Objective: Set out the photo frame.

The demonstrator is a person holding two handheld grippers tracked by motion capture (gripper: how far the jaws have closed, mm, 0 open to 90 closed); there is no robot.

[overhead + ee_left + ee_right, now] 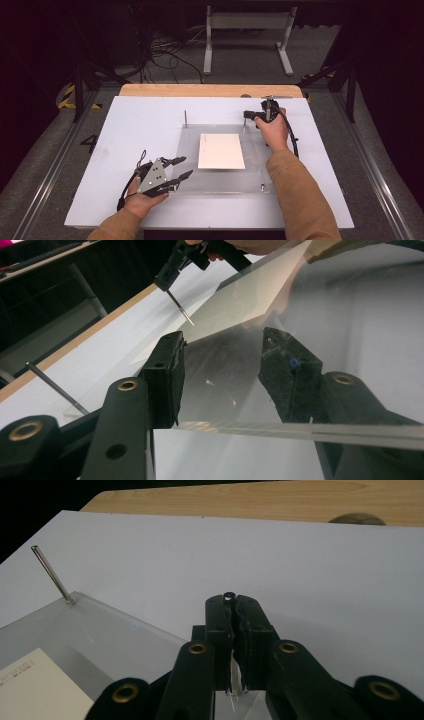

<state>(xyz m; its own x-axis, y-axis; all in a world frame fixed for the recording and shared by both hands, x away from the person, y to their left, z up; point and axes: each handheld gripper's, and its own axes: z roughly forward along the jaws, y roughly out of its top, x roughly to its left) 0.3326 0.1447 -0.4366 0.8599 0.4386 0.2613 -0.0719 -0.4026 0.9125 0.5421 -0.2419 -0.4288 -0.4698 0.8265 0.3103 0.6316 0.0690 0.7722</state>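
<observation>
A clear plastic plate (215, 180) lies on a white board (140, 130), and a white card (221, 151) rests at its middle. Thin metal pins stand at its corners. My right gripper (246, 115) is at the back right corner, shut on the pin (244, 128) there. In the right gripper view the pin's tip (229, 596) pokes out between the closed jaws of the right gripper (232, 600). My left gripper (184, 166) is open at the plate's left edge near the front. In its own view the left gripper (222, 335) has the plate (225, 385) edge crossing both jaws.
Another pin (185, 119) stands at the plate's back left corner, and a short one (262, 187) at the front right. A wooden table edge (210, 90) runs behind the board. Beyond it are a grey frame (247, 30) and cables on the floor.
</observation>
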